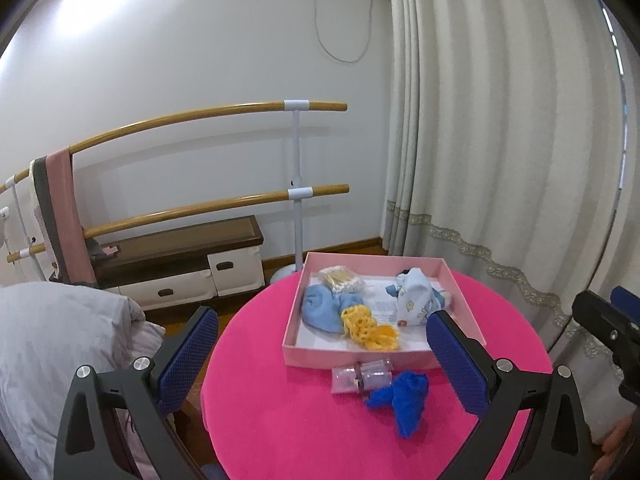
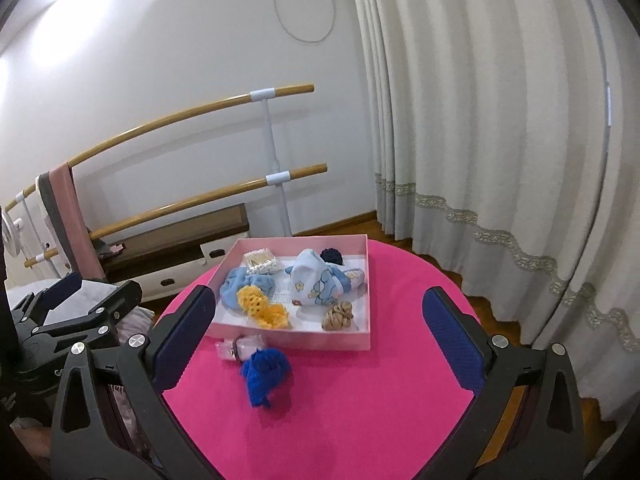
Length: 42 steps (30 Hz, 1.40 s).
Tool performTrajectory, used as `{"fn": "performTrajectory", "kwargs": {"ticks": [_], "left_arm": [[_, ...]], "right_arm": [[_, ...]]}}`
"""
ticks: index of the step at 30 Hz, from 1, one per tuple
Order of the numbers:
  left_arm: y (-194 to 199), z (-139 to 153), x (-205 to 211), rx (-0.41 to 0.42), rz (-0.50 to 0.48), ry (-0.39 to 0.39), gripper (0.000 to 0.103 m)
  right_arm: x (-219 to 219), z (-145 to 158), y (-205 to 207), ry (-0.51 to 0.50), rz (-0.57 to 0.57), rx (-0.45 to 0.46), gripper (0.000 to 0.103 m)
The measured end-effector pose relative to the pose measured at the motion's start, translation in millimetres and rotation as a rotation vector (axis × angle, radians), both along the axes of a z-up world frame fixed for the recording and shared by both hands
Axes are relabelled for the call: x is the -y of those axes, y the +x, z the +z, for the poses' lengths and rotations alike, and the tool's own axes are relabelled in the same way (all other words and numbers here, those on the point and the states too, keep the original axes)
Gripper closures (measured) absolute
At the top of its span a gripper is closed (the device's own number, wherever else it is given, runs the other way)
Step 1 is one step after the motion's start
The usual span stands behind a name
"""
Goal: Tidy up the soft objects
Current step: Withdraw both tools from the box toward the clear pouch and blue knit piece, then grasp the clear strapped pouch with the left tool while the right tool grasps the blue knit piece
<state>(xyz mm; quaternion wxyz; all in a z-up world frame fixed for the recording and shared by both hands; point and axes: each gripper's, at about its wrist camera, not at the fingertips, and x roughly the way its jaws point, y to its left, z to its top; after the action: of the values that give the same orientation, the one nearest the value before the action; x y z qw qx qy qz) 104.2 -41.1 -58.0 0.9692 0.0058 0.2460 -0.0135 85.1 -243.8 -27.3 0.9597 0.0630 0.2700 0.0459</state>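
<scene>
1. left wrist view: the left gripper (image 1: 320, 356) hangs above the near edge of the round pink table (image 1: 280, 420), its blue-padded fingers (image 1: 188, 356) spread wide with nothing between them.
2. a crumpled blue soft piece (image 1: 402, 400) lies on the table, outside the pink box (image 1: 356, 358) and near its front wall, touching a small clear packet (image 1: 362, 376).
3. inside the box lie a light blue cloth (image 1: 324, 307), a yellow crocheted piece (image 1: 370, 326), a patterned pale blue cloth (image 1: 416, 300) and a bundle of cotton swabs (image 1: 340, 279).
4. the right gripper shows only as a dark part at the right edge here.
5. right wrist view: the right gripper (image 2: 318, 332) is likewise wide open and empty, held above the table.
6. the blue soft piece sits between its fingers in the view, on the table before the box.
7. a tan ruffled item (image 2: 338, 314), perhaps a scrunchie, rests in the box's near right corner.
</scene>
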Motion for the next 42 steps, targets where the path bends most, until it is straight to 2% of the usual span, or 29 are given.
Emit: {"fn": "performTrajectory", "kwargs": {"ticks": [4, 10, 18, 27, 37, 42], "left_arm": [[-20.7, -3.7, -2.9, 0.003, 0.008, -0.001, 0.0], [-28.6, -2.3, -2.1, -0.003, 0.018, -0.003, 0.0], [-10.9, 9.9, -4.2, -0.011, 0.026, 0.005, 0.0], [15.7, -11.5, -6.7, -0.08, 0.04, 0.028, 0.0], [66.0, -51.1, -10.9, -0.186, 0.054, 0.055, 0.0], [92.0, -77.4, -15.1, -0.232, 0.058, 0.063, 0.0]], "right_arm": [[0.7, -3.6, -5.9, -0.001, -0.002, -0.004, 0.0], [1.8, -3.9, -8.4, 0.005, -0.007, -0.002, 0.0], [-4.0, -13.8, -5.2, -0.01, 0.006, -0.035, 0.0], [-19.5, -62.4, 24.1, -0.019, 0.061, -0.171, 0.0], [-40.8, -116.5, 59.7, -0.023, 0.129, -0.316, 0.0], [-56.3, -140.3, 78.0, -0.029, 0.18, -0.382, 0.012]]}}
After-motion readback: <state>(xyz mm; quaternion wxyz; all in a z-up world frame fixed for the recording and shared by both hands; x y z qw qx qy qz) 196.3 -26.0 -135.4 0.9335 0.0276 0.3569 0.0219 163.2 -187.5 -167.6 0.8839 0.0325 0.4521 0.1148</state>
